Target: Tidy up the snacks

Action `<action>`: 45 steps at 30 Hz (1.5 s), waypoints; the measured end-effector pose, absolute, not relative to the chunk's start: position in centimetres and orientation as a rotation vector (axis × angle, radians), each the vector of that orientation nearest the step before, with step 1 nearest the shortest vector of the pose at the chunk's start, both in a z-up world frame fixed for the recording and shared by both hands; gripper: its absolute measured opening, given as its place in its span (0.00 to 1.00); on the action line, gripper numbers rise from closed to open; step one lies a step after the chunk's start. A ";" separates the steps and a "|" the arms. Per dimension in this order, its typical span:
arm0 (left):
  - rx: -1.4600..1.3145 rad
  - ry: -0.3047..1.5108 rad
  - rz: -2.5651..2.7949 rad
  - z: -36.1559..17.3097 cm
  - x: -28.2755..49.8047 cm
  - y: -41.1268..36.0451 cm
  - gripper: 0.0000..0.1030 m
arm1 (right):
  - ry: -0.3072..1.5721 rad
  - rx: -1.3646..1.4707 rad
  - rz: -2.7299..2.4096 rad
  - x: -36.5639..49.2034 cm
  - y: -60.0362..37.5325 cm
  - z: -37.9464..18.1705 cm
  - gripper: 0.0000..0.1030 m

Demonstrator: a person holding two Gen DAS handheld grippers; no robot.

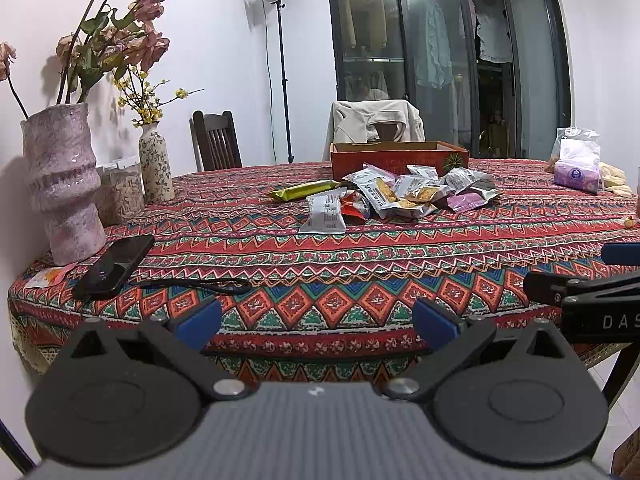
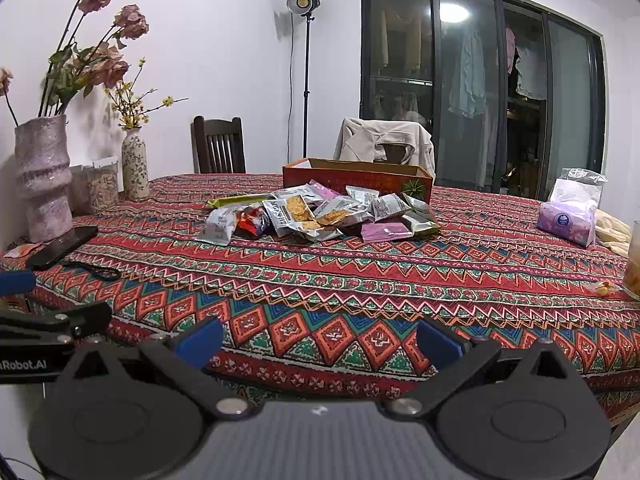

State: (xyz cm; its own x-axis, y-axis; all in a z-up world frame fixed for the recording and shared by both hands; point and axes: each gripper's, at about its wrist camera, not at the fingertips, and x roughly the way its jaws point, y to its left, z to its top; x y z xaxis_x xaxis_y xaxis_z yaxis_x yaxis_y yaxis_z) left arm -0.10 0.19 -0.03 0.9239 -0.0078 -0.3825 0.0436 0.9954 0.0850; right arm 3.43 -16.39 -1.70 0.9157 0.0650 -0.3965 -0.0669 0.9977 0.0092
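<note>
A heap of snack packets (image 1: 396, 196) (image 2: 316, 214) lies on the patterned tablecloth, just in front of an open orange cardboard box (image 1: 400, 158) (image 2: 360, 180). A white packet (image 1: 325, 214) and a green-yellow bar (image 1: 302, 191) lie at the heap's left side. My left gripper (image 1: 318, 322) is open at the table's near edge, far short of the snacks, holding nothing. My right gripper (image 2: 320, 342) is open too, also at the near edge and empty. Each gripper shows at the side of the other's view.
At the left stand a big pink vase (image 1: 60, 184), a patterned vase (image 1: 155, 164) and a jar (image 1: 120, 192). A black phone (image 1: 114, 266) with a cord lies near them. A tissue pack (image 2: 568, 220) and a glass (image 2: 634, 264) sit at the right. Two chairs stand behind the table.
</note>
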 end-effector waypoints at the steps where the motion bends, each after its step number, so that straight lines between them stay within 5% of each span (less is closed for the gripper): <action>1: 0.092 0.392 -0.026 0.0 -0.1 0.2 1.00 | 0.407 -0.005 0.068 3.4 -16.4 -1.7 1.00; 45: 0.098 0.398 -0.031 0.0 0.1 0.1 1.00 | 0.411 -0.005 0.072 3.5 -16.3 -1.7 1.00</action>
